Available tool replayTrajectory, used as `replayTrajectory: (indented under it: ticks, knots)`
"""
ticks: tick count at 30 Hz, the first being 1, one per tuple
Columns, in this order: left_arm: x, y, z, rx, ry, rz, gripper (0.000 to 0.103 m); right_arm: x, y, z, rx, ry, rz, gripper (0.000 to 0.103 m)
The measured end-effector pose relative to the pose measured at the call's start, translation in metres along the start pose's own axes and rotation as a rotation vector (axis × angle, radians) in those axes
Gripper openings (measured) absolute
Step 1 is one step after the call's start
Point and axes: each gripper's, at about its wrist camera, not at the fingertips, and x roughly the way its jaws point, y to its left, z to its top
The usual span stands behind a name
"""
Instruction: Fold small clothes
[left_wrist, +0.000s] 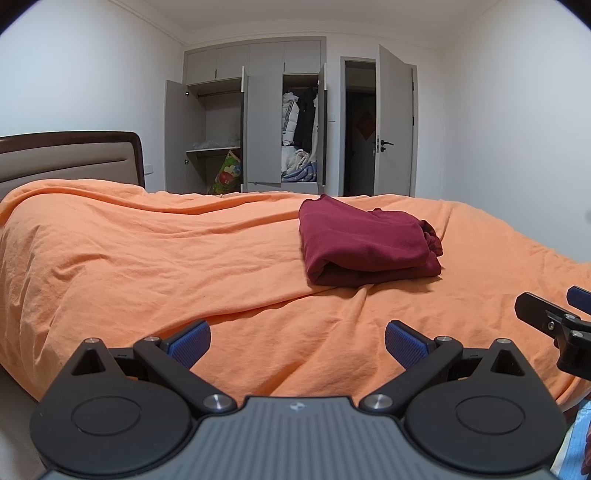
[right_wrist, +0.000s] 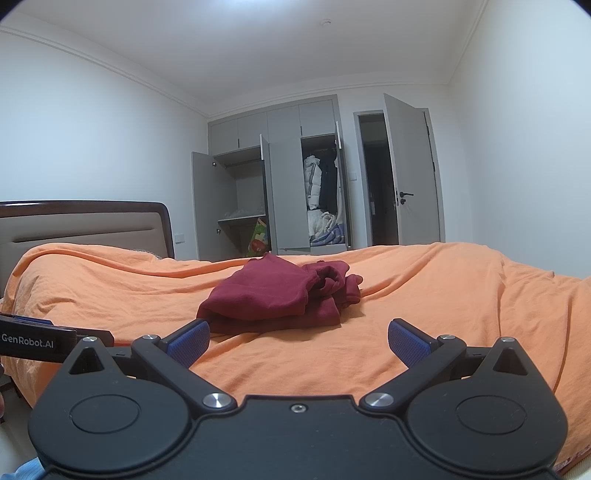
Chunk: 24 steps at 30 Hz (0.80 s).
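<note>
At the bottom of the left wrist view, the left gripper (left_wrist: 297, 341) stands wide open, its two blue pads spread far apart with nothing between them, held over the near edge of the orange bedspread (left_wrist: 147, 258). At the right edge of that frame, part of the right gripper (left_wrist: 554, 314) shows, a black finger with a blue pad behind it. In the right wrist view, the right gripper (right_wrist: 298, 341) fills the bottom of the frame and is likewise spread wide and empty, above the bedspread (right_wrist: 443, 295). The side of the left gripper (right_wrist: 55, 338) shows at the lower left edge, marked with white lettering.

Farther up the bed lies the dark red garment (left_wrist: 365, 242), folded into a thick bundle, right of centre in the left view. In the right view the garment (right_wrist: 277, 295) sits at the centre of the frame, just beyond the open pads and not touching them, with a bunched part at its right side.

At the left of both frames the headboard (left_wrist: 70, 158) rises behind the bedspread. Against the far wall stands a grey wardrobe (left_wrist: 255, 122) with its doors open and coats hanging inside. To its right a room door (left_wrist: 393, 125) stands open on a dark doorway.
</note>
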Motion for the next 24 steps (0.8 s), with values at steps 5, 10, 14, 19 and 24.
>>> replayTrajectory:
  ticks: [5, 10, 14, 19, 24]
  knots:
    - [0.0022, 0.0041, 0.0009, -0.018, 0.016, 0.003, 0.103, -0.0002, 0.0003, 0.0003, -0.001, 0.000, 0.001, 0.103]
    - [0.0023, 0.0061, 0.0011, -0.025, 0.021, 0.007, 0.103, -0.0017, -0.0003, -0.0009, 0.000, -0.009, -0.003, 0.103]
    - [0.0031, 0.0065, 0.0012, -0.022, 0.019, 0.001, 0.103, -0.0010, -0.0021, -0.0009, 0.005, -0.003, -0.007, 0.103]
    - [-0.0008, 0.0052, 0.0004, -0.013, -0.012, -0.009, 0.103, -0.0031, -0.0021, -0.0001, 0.002, -0.002, -0.002, 0.103]
    - [0.0006, 0.0027, -0.0004, 0.000, -0.002, 0.005, 0.103, -0.0049, -0.0026, 0.0006, 0.006, 0.004, -0.002, 0.103]
